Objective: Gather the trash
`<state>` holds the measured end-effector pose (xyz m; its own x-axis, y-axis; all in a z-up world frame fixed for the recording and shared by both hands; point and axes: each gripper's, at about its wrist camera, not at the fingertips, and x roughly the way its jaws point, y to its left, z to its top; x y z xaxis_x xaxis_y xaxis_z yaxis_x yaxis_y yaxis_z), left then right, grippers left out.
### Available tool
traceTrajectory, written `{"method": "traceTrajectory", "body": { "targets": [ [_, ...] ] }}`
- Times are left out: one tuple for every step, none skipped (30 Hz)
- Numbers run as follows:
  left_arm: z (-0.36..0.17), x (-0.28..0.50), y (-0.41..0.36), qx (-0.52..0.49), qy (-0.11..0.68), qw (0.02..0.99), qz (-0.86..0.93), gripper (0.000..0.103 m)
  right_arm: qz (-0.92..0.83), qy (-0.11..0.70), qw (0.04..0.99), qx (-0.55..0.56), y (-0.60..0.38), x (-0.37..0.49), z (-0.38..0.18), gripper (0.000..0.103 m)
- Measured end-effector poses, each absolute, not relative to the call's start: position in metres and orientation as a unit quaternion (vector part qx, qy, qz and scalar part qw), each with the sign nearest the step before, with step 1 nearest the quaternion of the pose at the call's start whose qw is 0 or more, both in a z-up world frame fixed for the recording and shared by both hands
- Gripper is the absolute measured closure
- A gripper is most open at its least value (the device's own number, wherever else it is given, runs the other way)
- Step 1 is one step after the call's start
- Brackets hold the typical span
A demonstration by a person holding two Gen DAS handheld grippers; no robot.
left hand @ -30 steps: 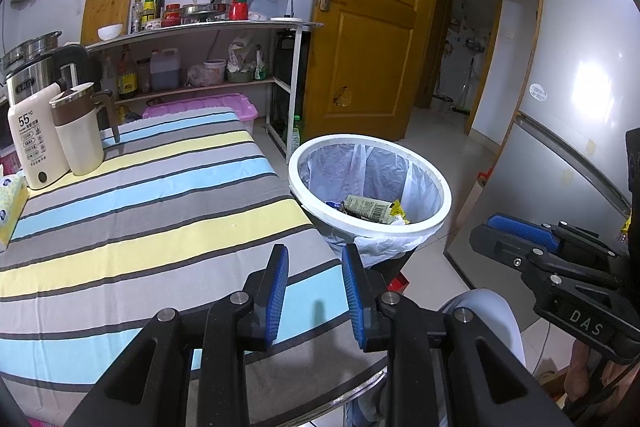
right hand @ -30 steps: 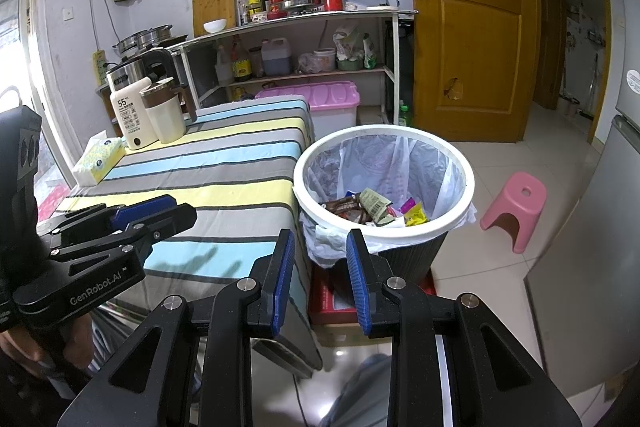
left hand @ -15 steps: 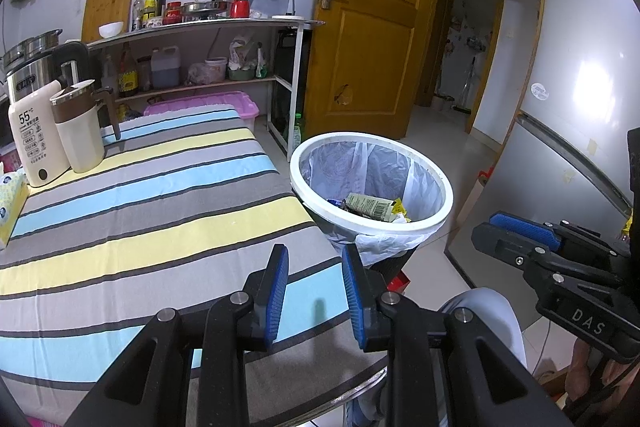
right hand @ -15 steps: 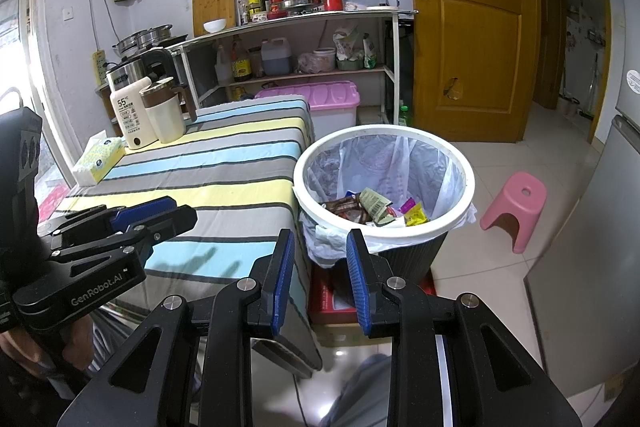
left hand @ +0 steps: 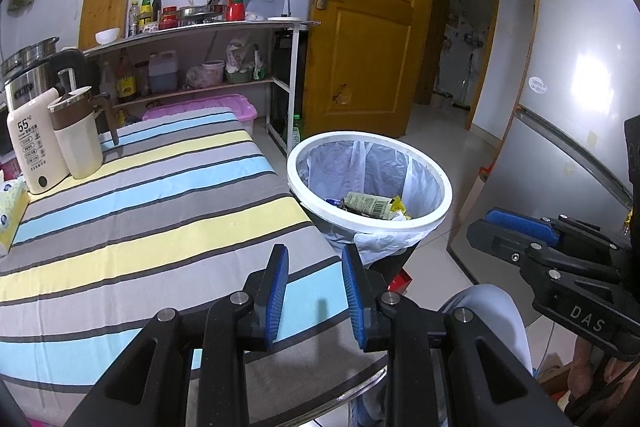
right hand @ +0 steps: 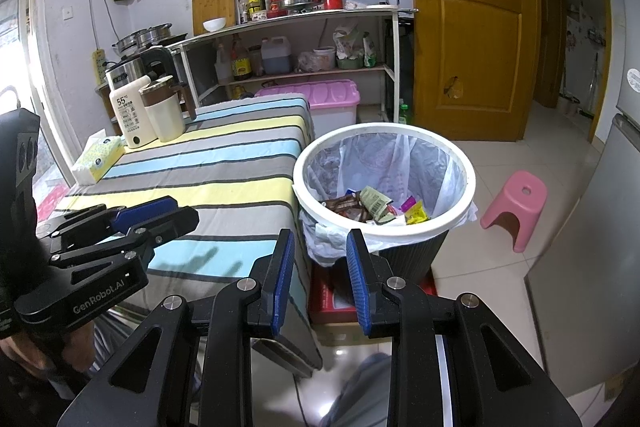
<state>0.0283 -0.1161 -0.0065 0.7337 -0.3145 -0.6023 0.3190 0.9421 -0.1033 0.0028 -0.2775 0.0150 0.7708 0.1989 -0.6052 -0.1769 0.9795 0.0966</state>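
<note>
- The trash bin (right hand: 416, 251) stands upright on the floor, just beside the table's (right hand: 224, 183) right edge — dark ribbed wall, broad white rim.
- A thin, see-through white bag (right hand: 400, 163) lines it; its loose edge is folded over the rim and hangs crumpled on the near side.
- Trash (right hand: 374, 205) lies in a loose heap at the bottom — a brown wrapper, a pale green packet with a barcode lying tilted on top, small yellow and purple wrappers to the right.
- In the left wrist view the green packet (left hand: 368, 203) lies flat, barcode up, with yellow scraps beside it.
</note>
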Motion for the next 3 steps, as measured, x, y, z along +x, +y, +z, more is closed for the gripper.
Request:
{"method": "traceTrajectory", "body": {
  "targets": [
    [-0.0067,0.0283,-0.1160,0.003,0.323,0.931,-0.169,0.076,0.100,0.323,0.941,0.017,-0.2773,0.0028,0.0150,0.075],
    [-0.0066,0.0285,-0.1162,0.002,0.324,0.931,-0.169,0.076,0.099,0.323,0.941,0.017,-0.2772,0.0026,0.0151,0.075],
    [-0.0068,0.0287,-0.1159,0.001,0.325,0.930,-0.169,0.076,0.100,0.323,0.941,0.017,-0.2775,0.0029,0.0150,0.075]
  ]
}}
